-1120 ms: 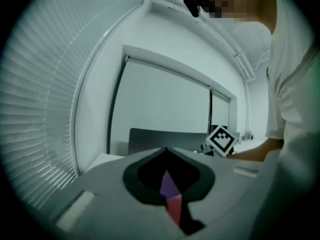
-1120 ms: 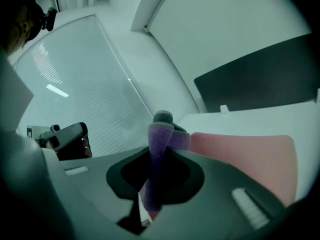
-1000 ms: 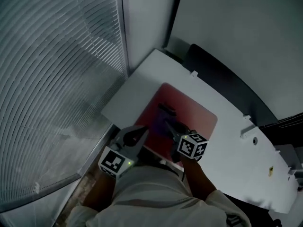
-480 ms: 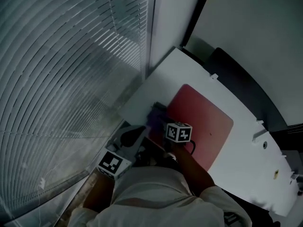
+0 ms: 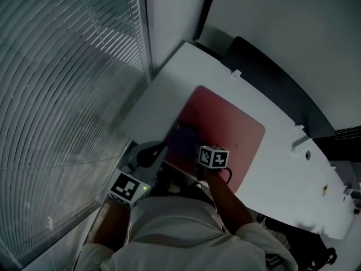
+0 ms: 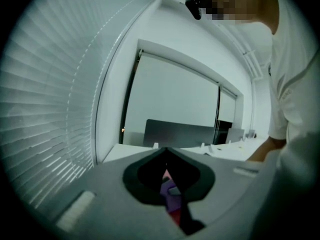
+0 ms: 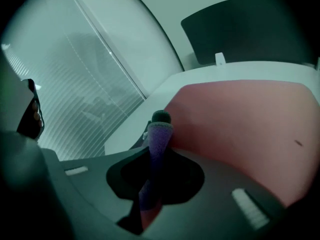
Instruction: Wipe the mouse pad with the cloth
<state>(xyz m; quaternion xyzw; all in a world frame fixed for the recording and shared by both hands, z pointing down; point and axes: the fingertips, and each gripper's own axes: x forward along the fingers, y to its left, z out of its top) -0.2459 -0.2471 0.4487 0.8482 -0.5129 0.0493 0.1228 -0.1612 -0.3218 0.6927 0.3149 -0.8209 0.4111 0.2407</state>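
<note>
Wiping at the mouse pad's near-left corner; main risks are pad creep and cloth slip.
The white table (image 5: pixel 169 92) carries the red mouse pad (image 5: pixel 234 129), which lies flat with nothing pinning it. The left claw (image 5: pixel 159 150) sits just off the pad's near-left corner, jaws together with nothing in them, apparently not touching the pad. The right claw (image 7: pixel 159 123) is over the pad's near-left part, clamped on the purple cloth (image 7: pixel 155 151), which is bunched into a narrow strip at the pad's left edge. Likely trouble: with the pad unheld, a firm stroke could drag or ruck it. The pinch on the cloth looks thin, so friction could pull it out. The bunched cloth touches little of the pad, so strokes could run off the pad's edge or leave gaps.
</note>
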